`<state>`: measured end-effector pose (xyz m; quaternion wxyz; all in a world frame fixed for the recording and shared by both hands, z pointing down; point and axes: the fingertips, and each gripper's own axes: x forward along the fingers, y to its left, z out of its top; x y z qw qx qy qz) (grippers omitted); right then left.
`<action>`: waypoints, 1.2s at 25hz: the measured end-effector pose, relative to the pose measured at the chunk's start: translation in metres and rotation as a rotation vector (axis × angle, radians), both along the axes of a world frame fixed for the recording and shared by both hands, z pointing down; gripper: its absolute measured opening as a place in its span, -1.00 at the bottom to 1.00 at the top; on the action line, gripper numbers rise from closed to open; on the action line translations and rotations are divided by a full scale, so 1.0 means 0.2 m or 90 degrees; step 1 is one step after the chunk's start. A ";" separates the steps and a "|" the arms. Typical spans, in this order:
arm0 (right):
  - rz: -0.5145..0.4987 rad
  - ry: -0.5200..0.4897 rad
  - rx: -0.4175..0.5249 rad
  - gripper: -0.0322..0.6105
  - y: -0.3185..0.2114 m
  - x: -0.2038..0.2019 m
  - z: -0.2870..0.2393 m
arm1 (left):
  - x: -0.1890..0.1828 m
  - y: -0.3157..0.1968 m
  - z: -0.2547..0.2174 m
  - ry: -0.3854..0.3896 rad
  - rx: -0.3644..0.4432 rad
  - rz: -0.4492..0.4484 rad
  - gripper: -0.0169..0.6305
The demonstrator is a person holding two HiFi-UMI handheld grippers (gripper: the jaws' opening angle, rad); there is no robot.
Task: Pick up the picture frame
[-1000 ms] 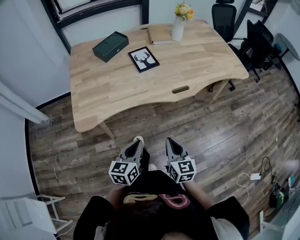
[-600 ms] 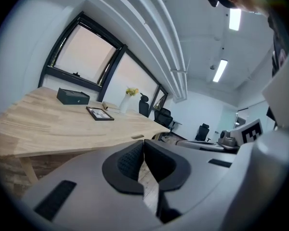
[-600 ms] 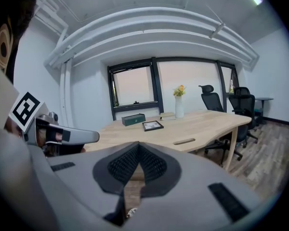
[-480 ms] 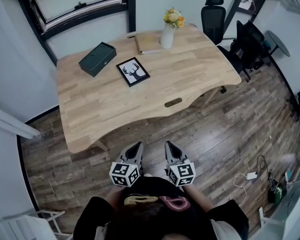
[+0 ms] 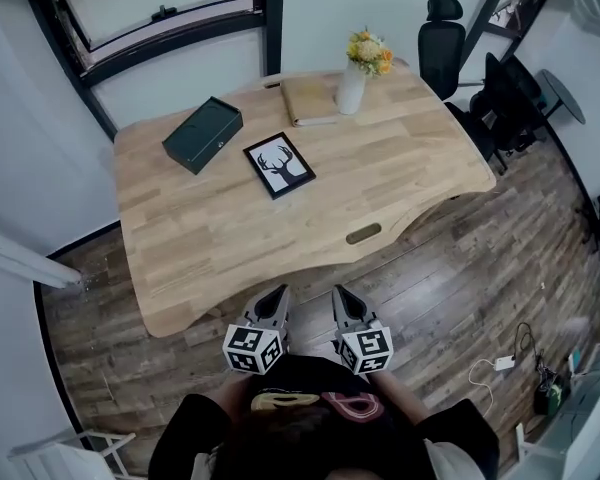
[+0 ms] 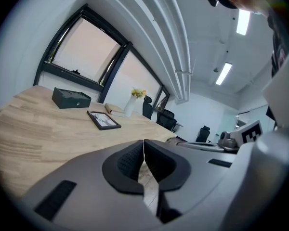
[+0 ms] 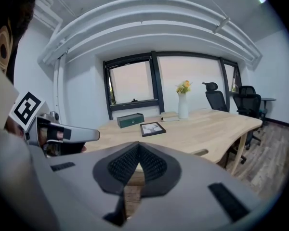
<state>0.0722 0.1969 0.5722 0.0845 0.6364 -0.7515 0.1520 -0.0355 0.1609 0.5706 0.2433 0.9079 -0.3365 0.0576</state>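
— While both point toward 12 o'clock, is anything held?
— No. Left hand-held gripper (image 5: 277, 291) and right hand-held gripper (image 5: 340, 293): jaws together, empty. Picture frame (image 5: 279, 165) lies flat on the counter (image 5: 220, 243), at 12 o'clock, well apart.

Ahead of you, a pale wooden desk (image 5: 230, 238) with a wavy front edge and an oval slot (image 5: 363, 233) cut near that edge. Under you, dark wood-plank floor (image 5: 460, 278). Behind the desk, a white wall (image 5: 195, 78) and a black-framed window (image 5: 150, 3), glowing pale. Off to your right, a black office chair (image 5: 442, 33) stands at the desk's far corner, a second chair (image 5: 510, 93) just beyond it. A white charger (image 5: 506, 363) with its cable lies on the floor at right. Overhead, white pipes (image 6: 168, 42) curve across the ceiling beside two lit strip lights (image 6: 223, 73).
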 end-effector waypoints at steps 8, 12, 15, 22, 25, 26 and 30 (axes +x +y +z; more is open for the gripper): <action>-0.006 0.001 0.013 -0.87 -0.29 -0.11 -0.02 | -0.09 -0.34 0.01 0.010 -0.005 0.003 -0.89; 0.015 0.002 0.015 -0.87 -0.41 -0.12 -0.04 | -0.11 -0.48 0.00 0.010 -0.002 0.016 -0.89; 0.022 0.005 0.025 -0.87 -0.49 -0.16 -0.06 | -0.14 -0.55 -0.01 0.025 -0.009 0.027 -0.89; 0.028 0.004 0.010 -0.87 -0.55 -0.21 -0.04 | -0.17 -0.68 -0.01 0.036 -0.021 0.027 -0.89; 0.029 0.016 0.000 -0.87 -0.58 -0.20 -0.03 | -0.19 -0.72 0.01 0.035 -0.032 0.017 -0.89; 0.028 0.017 -0.003 -0.87 -0.58 -0.20 -0.03 | -0.20 -0.72 0.02 0.033 -0.036 0.012 -0.89; 0.017 0.011 -0.016 -0.87 -0.63 -0.21 0.00 | -0.24 -0.76 0.06 0.029 -0.050 -0.016 -0.89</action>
